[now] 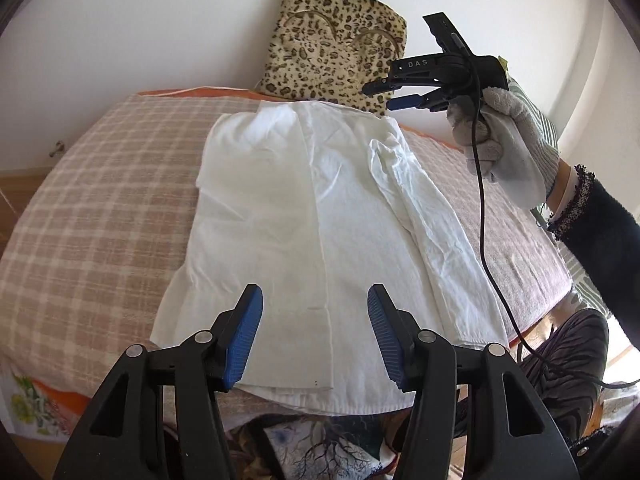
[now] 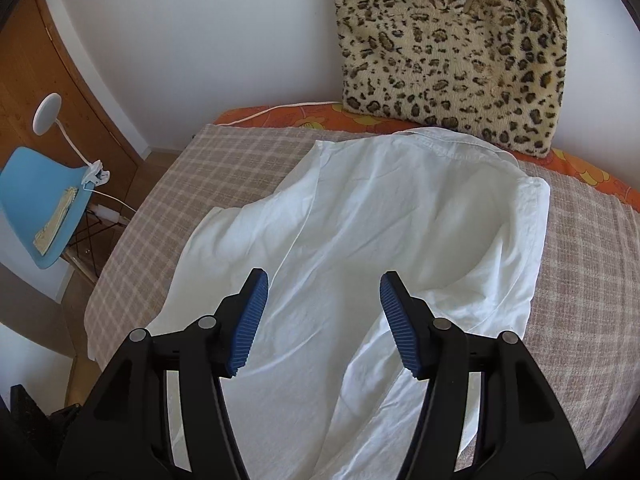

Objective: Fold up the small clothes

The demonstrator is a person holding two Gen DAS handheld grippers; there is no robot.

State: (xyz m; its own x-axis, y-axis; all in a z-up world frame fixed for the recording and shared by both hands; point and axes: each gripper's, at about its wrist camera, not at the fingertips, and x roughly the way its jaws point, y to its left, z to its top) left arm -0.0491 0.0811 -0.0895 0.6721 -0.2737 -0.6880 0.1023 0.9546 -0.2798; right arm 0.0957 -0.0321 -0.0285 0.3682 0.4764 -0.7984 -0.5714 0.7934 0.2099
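A white shirt lies spread on the checked bed cover, its left side folded in and a sleeve laid along its right side. It also shows in the right wrist view, collar toward the leopard cushion. My left gripper is open and empty above the shirt's near hem. My right gripper is open and empty above the shirt's middle. In the left wrist view the right gripper hangs in the air over the shirt's far right corner, held by a gloved hand.
A leopard-print cushion leans on the white wall behind the shirt. The checked cover lies over an orange sheet. A blue chair with a clip lamp stands left of the bed. A black cable hangs from the right gripper.
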